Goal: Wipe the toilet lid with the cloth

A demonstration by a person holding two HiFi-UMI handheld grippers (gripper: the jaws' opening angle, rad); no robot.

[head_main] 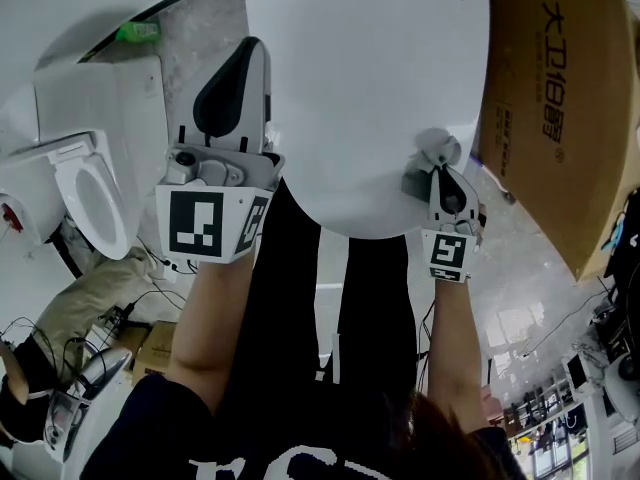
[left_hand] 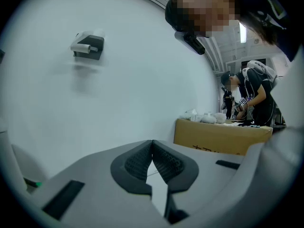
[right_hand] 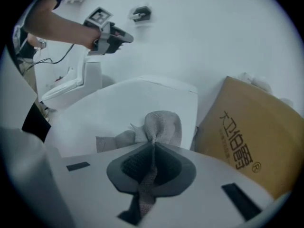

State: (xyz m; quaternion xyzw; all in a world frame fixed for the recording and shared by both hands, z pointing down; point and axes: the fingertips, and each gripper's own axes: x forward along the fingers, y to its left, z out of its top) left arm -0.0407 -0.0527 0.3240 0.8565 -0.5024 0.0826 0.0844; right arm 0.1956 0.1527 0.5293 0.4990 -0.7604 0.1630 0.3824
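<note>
Dark shirt (head_main: 300, 438) at frame bottom. Head view: left gripper (head_main: 248, 53) upper left, by white toilet lid (head_main: 370, 88); right gripper (head_main: 442, 171), cloth (head_main: 430, 153) at lid's lower right rim; cardboard box (head_main: 560, 118) right. Left gripper view: fingers (left_hand: 137, 163) pressed together, white wall (left_hand: 118, 80) behind. Right gripper view: fingers clamp grey cloth.

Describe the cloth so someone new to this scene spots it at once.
Find the big white toilet lid beside the cardboard box. Near the lid's box-side edge, the right gripper pinches the cloth. It is the only grey, crumpled, woven thing against all that smooth white.
</note>
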